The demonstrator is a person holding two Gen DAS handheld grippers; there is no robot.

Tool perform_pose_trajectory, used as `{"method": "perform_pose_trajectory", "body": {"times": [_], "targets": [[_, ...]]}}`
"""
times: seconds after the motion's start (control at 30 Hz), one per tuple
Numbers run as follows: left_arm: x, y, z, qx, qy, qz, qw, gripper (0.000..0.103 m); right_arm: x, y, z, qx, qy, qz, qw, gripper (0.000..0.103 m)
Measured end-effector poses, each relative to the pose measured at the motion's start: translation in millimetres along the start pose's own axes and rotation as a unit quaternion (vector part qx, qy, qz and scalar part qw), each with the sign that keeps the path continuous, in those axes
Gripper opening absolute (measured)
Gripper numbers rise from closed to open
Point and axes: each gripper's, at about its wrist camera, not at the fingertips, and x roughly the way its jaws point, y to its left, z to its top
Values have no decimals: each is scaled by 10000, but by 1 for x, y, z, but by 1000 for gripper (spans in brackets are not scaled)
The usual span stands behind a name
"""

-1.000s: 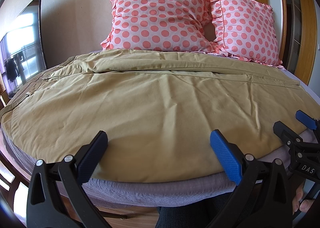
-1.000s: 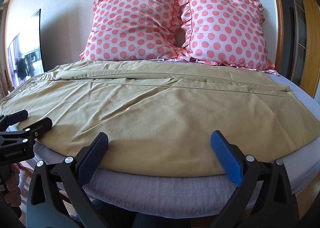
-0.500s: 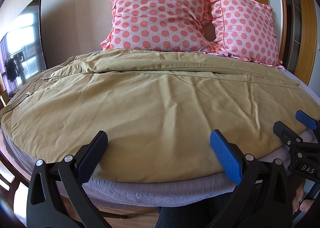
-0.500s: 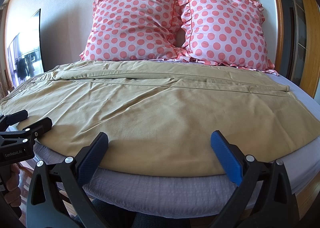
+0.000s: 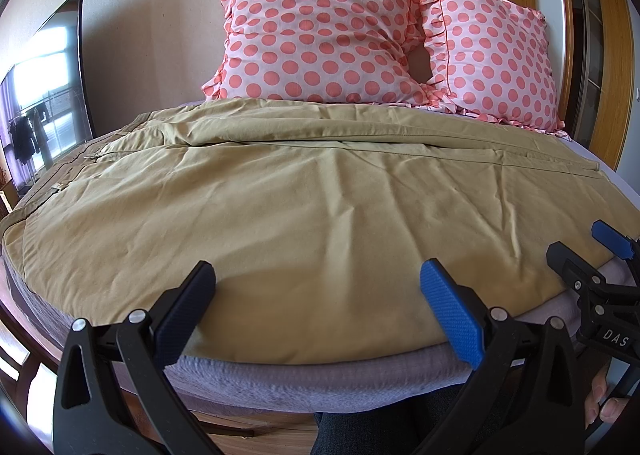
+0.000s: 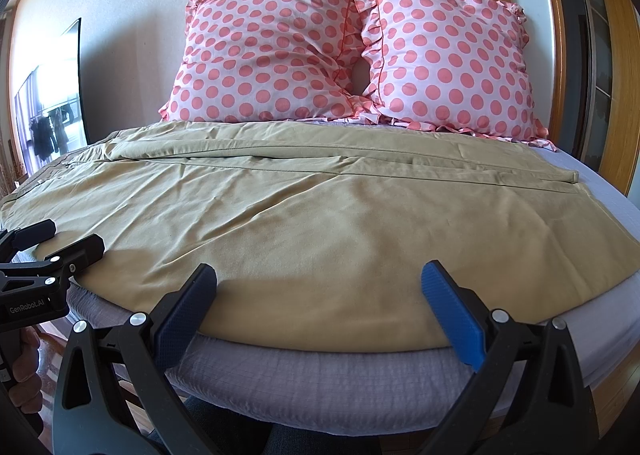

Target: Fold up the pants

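Tan pants (image 5: 304, 195) lie spread flat across the bed, waistband at the left, leg hems at the right; they also show in the right wrist view (image 6: 320, 215). One leg lies along the far side, the other along the near edge. My left gripper (image 5: 316, 295) is open and empty, hovering over the pants' near edge. My right gripper (image 6: 318, 295) is open and empty over the near edge further right. The right gripper also shows at the right of the left wrist view (image 5: 592, 251), and the left gripper at the left of the right wrist view (image 6: 60, 239).
Two pink polka-dot pillows (image 5: 320, 35) (image 6: 448, 63) lean against the wall at the head of the bed. The grey mattress edge (image 6: 320, 379) runs below the pants. A dark screen (image 5: 44, 95) stands at the left. A wooden frame (image 6: 608, 75) is at the right.
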Motion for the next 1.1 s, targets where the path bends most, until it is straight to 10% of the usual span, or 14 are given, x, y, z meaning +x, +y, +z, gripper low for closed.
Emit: {"method": "perform_pose_trajectory", "body": {"times": [0.43,0.7,0.87,1.1], "targets": [[1,0,1,10,43,-5,10000,101,1,-1,-1,-74,-24,70,9999,102],[-2,6,7,-89,177,-93,9998,101,29,-105,109,963,216,-445,9941,102],[-17,30,20,-448,-143,-253,9986,101,106,-200,172,1777,734,-1543,9691,102],[-27,56,36,-883,-582,-351,9938,101,217,-295,182,3014,1742,-2260,9098,59]]}}
